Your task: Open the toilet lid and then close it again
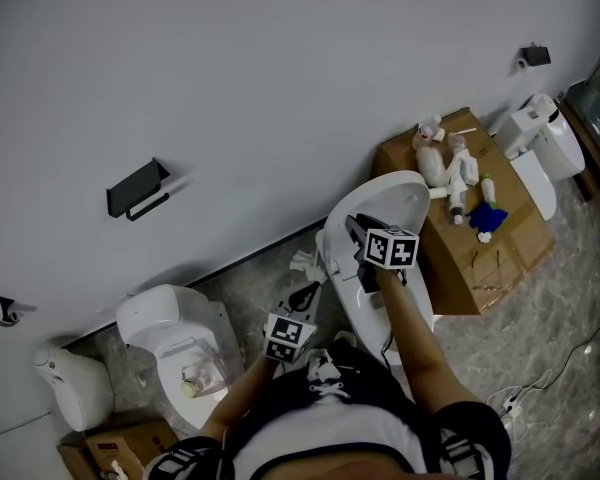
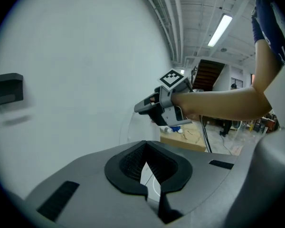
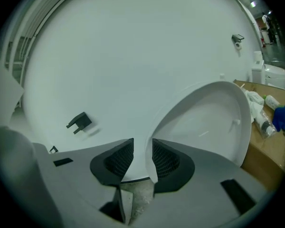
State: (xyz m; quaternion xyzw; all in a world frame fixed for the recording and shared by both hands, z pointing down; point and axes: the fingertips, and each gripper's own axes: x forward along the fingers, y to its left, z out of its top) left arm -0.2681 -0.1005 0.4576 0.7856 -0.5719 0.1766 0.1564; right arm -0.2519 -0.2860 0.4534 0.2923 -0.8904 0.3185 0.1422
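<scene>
The white toilet lid stands raised, tilted back toward the wall, above the bowl. My right gripper reaches to the lid's left edge. In the right gripper view the lid has its thin rim between the jaws of the right gripper. The jaws are open, with a gap at the left pad. My left gripper hangs lower, left of the bowl and apart from it. In its own view the left gripper is shut with nothing in it and looks past the right gripper.
A cardboard box with bottles and a blue object stands right of the toilet. A second toilet stands at the left, another white fixture at the far right. A black holder is on the wall. Cables lie on the floor.
</scene>
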